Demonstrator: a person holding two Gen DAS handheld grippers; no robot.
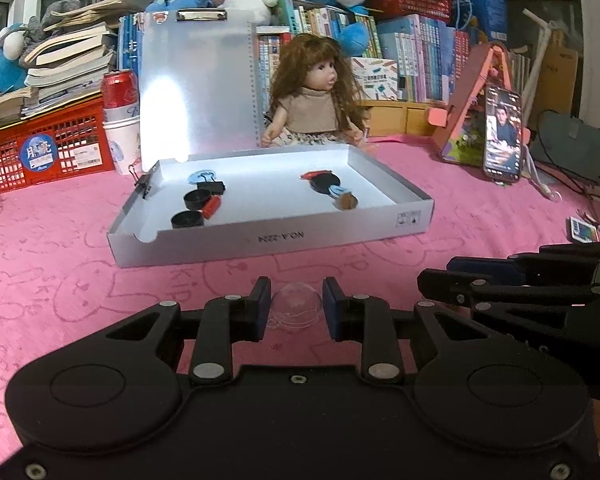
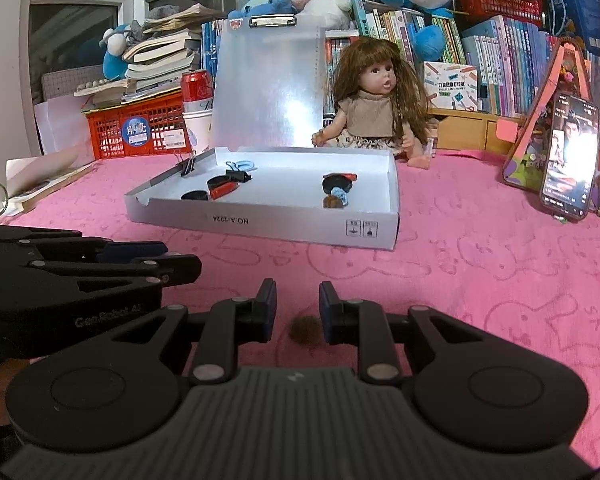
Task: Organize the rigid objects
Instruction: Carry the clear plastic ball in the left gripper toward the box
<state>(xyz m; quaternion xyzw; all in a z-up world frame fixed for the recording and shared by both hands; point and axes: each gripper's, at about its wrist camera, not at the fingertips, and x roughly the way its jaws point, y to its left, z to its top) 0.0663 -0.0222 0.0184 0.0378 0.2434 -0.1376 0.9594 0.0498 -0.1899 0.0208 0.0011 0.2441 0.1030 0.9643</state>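
A clear plastic dome (image 1: 296, 307) lies on the pink cloth between the open fingers of my left gripper (image 1: 296, 304), not gripped. A small brown round piece (image 2: 305, 330) lies on the cloth between the open fingers of my right gripper (image 2: 298, 312), close to the right finger. The open white box (image 1: 380, 220) (image 2: 260, 224) stands ahead, holding black caps (image 1: 196, 199), a red piece (image 1: 211, 206), binder clips (image 1: 212, 186), a black disc (image 1: 326, 181) and a brown piece (image 1: 349, 201). Each gripper shows at the other view's edge, the right in the left wrist view (image 1: 500, 280) and the left in the right wrist view (image 2: 100, 268).
A doll (image 1: 314, 100) sits behind the box. A lit phone (image 1: 502, 134) leans on a stand at right. A red crate (image 1: 48, 148), a red can (image 1: 120, 90) and paper cups stand at left. Books and plush toys fill the back. A small card (image 1: 583, 229) lies at right.
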